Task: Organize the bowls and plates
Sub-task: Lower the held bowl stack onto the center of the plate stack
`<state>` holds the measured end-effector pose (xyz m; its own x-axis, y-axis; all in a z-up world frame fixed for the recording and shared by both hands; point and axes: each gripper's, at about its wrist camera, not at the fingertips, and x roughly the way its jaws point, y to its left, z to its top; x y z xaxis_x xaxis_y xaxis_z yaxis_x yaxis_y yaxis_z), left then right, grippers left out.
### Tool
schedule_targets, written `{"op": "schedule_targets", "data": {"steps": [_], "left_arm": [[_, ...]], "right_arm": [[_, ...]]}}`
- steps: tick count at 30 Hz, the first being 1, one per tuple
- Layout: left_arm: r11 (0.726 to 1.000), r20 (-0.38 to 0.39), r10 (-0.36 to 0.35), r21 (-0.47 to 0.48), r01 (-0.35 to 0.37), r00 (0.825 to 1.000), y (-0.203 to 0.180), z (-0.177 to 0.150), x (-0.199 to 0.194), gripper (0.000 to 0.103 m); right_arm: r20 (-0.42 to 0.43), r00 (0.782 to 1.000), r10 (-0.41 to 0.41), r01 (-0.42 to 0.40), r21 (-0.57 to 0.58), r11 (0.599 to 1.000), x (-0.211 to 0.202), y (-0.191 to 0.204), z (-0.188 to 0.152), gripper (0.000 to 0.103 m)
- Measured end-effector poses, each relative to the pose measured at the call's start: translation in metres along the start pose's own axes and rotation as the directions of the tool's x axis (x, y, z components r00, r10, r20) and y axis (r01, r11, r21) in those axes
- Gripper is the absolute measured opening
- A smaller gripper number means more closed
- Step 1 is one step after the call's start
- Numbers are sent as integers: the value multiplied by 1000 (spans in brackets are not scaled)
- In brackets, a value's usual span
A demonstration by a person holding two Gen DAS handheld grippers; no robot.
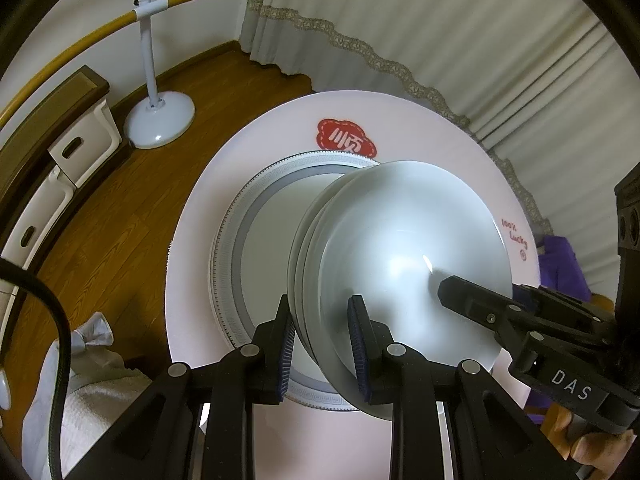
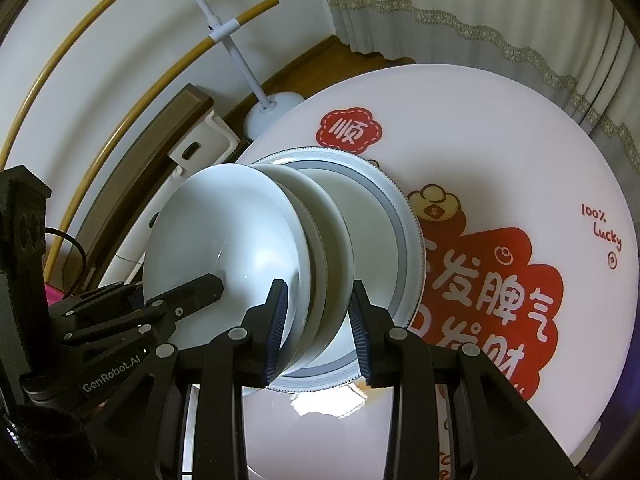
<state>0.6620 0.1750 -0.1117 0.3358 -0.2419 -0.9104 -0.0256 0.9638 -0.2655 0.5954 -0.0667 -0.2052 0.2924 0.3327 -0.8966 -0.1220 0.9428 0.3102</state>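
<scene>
Both grippers clamp one stack of white bowls point(image 1: 400, 264), tilted nearly on edge over the patterned plate point(image 1: 240, 248) that lies flat on the round table point(image 1: 440, 136). The left gripper point(image 1: 322, 344) has its jaws drawn narrow, pads pressing the rims from either side; the right gripper point(image 2: 320, 332) grips the same stack's opposite edge a little wider, the rims filling the gap between its jaws. Beyond both sets of fingertips lies the plate. To set the stack down well, I judge both hands should lower together, levelling the bowls so the bottom one meets the plate's centre flat, and only then let go, one hand after the other, lest the rims slide apart. Count: about three bowls nested, though the layers overlap; one plate; two grippers.
</scene>
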Motion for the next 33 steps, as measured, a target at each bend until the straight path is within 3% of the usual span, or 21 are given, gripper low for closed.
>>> {"op": "schedule_targets", "data": {"steps": [33], "left_arm": [[1000, -23, 8, -28, -9, 1000, -1, 11, 5, 24]], "right_arm": [[-33, 999, 8, -7, 14, 1000, 10, -10, 9, 31]]}}
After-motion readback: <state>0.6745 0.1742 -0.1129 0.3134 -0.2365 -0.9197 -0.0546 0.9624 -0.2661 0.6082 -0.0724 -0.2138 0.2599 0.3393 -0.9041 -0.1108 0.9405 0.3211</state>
